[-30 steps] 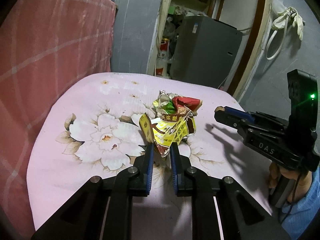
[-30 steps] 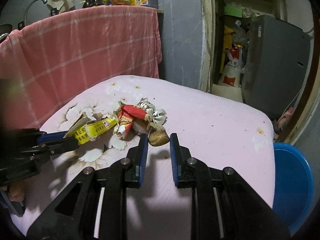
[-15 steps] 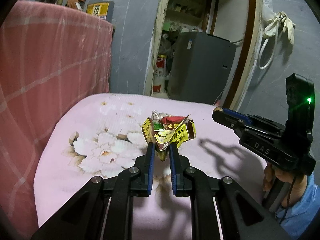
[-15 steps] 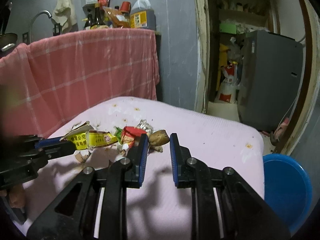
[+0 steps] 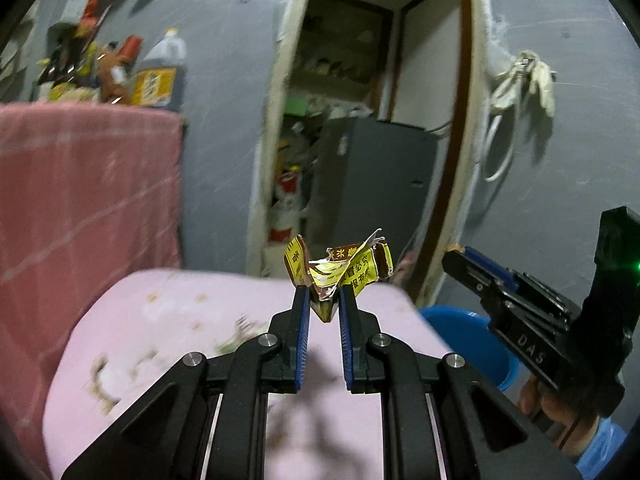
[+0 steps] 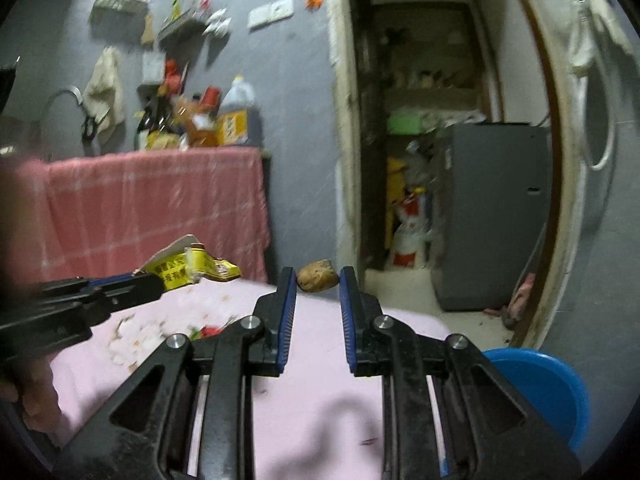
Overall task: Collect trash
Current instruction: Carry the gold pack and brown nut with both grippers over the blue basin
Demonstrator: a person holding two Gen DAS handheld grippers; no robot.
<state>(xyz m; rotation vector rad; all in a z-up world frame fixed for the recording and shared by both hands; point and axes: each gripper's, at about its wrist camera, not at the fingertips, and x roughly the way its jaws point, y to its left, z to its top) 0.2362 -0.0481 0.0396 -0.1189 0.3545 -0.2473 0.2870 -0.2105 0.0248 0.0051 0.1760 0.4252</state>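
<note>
Pink plaid cloth is hanging at far left, its top edge carrying bottles and an oil jug — blurred, labels unreadable. Below it the pink floral-covered table is running rightward to a rounded far edge; open air is lying above its whole surface.

Left gripper is sitting at centre of its own view, lifted clear of the table. Its jaws are standing narrow, pinching the lower fold of a crumpled yellow wrapper; the rest of the wrapper is fanning up and outward beyond the fingertips. In the right wrist view the same wrapper is showing at the tip of the left gripper, which is entering from the left edge.

Right gripper is likewise raised, jaws narrow and clamping a small brown lump between the tips — what it is cannot be made out. More scraps are lying on the table, partly hidden behind the left finger.

Past the table's right edge a blue basin is sitting on the floor, partly cut off by the gripper's frame. Behind it a doorway is opening onto a grey cabinet and cluttered shelves, dim and indistinct.

At far right of the left wrist view, a hand is gripping the right gripper, sleeve cut off by the frame.
</note>
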